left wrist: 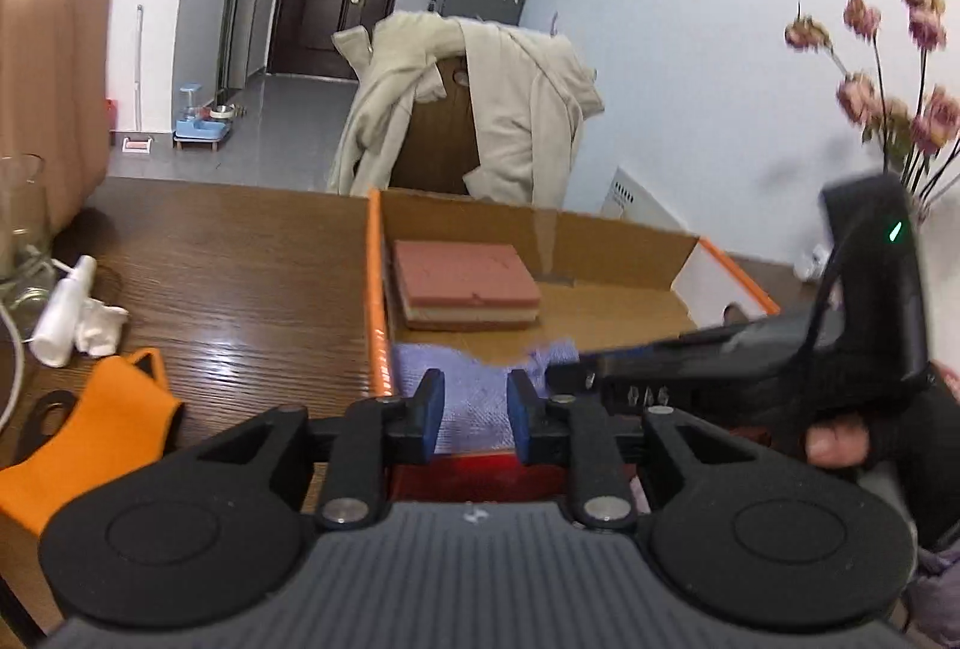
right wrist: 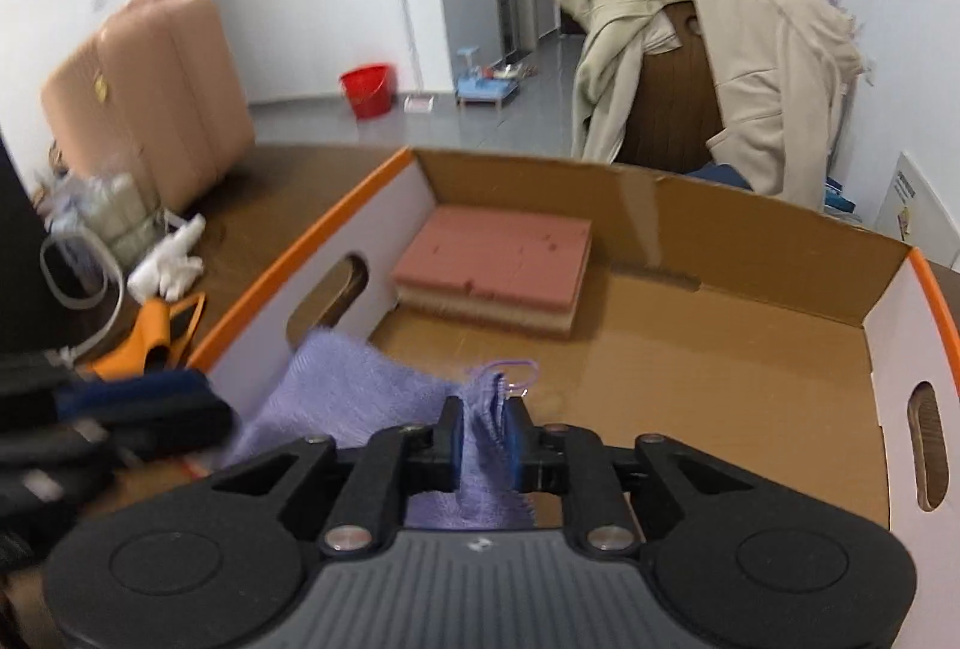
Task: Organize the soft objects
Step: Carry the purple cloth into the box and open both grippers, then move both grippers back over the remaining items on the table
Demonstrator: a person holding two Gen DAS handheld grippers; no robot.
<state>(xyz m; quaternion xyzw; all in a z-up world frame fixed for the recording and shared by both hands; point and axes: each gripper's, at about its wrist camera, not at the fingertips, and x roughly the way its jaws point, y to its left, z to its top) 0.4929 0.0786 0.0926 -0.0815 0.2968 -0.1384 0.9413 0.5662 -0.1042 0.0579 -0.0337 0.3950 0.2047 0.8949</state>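
A purple cloth [right wrist: 354, 397] hangs over the near end of an open cardboard box [right wrist: 690, 229] with orange rims. My right gripper [right wrist: 485, 430] is shut on a bunched edge of the cloth above the box floor. My left gripper [left wrist: 475, 418] is open just above the same purple cloth [left wrist: 468, 397], with the cloth behind its fingertips. The right gripper [left wrist: 564, 373] reaches in from the right in the left wrist view. A pink and cream sponge block [right wrist: 498, 271] lies at the far left of the box [left wrist: 540, 223], and it also shows in the left wrist view [left wrist: 465, 289].
On the brown table [left wrist: 240, 259] left of the box lie an orange cloth [left wrist: 90, 439], a white spray bottle [left wrist: 60, 313], a crumpled white cloth [left wrist: 102, 328] and a glass jar [left wrist: 21, 229]. A chair draped with a beige coat [left wrist: 510, 109] stands behind the box. Dried flowers [left wrist: 888, 79] stand right.
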